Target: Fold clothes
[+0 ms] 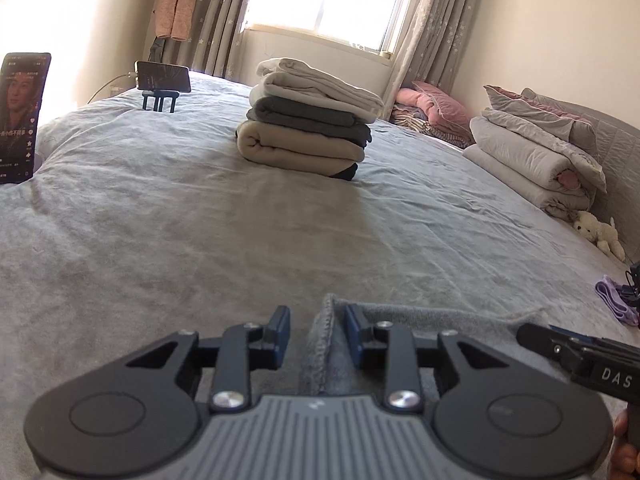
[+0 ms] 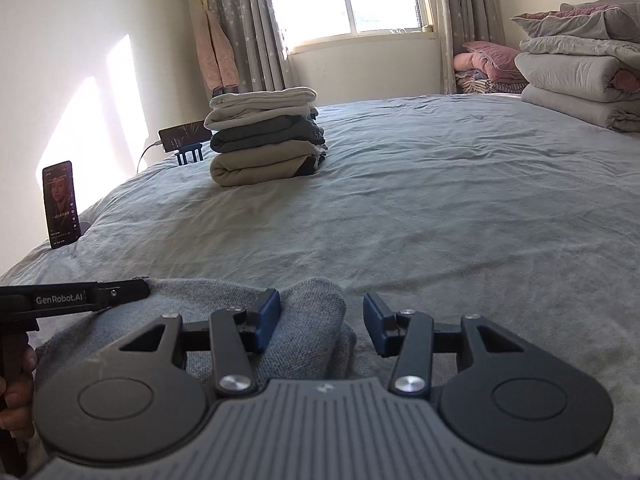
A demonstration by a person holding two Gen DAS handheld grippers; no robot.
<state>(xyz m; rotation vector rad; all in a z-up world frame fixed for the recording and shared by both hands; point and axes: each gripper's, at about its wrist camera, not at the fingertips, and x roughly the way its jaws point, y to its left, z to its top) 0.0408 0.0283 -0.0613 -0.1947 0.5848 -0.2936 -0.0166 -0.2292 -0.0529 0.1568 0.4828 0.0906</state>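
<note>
A grey knit garment (image 1: 432,316) lies flat on the bed's near edge. Its raised left edge (image 1: 324,340) stands between the fingers of my left gripper (image 1: 318,332), which is open around it. In the right wrist view a bunched fold of the same garment (image 2: 316,316) sits between the fingers of my right gripper (image 2: 322,322), touching the left pad; the jaws are open. Each gripper shows side-on in the other's view. A stack of folded clothes (image 1: 308,124) (image 2: 264,136) stands farther up the bed.
The grey bedsheet (image 1: 200,220) is wide and wrinkled. Two phones (image 1: 20,116) (image 1: 164,76) are propped at the left edge. Folded quilts and pillows (image 1: 532,152), a plush toy (image 1: 600,232) and a purple item (image 1: 616,300) line the right side. A window and curtains stand beyond.
</note>
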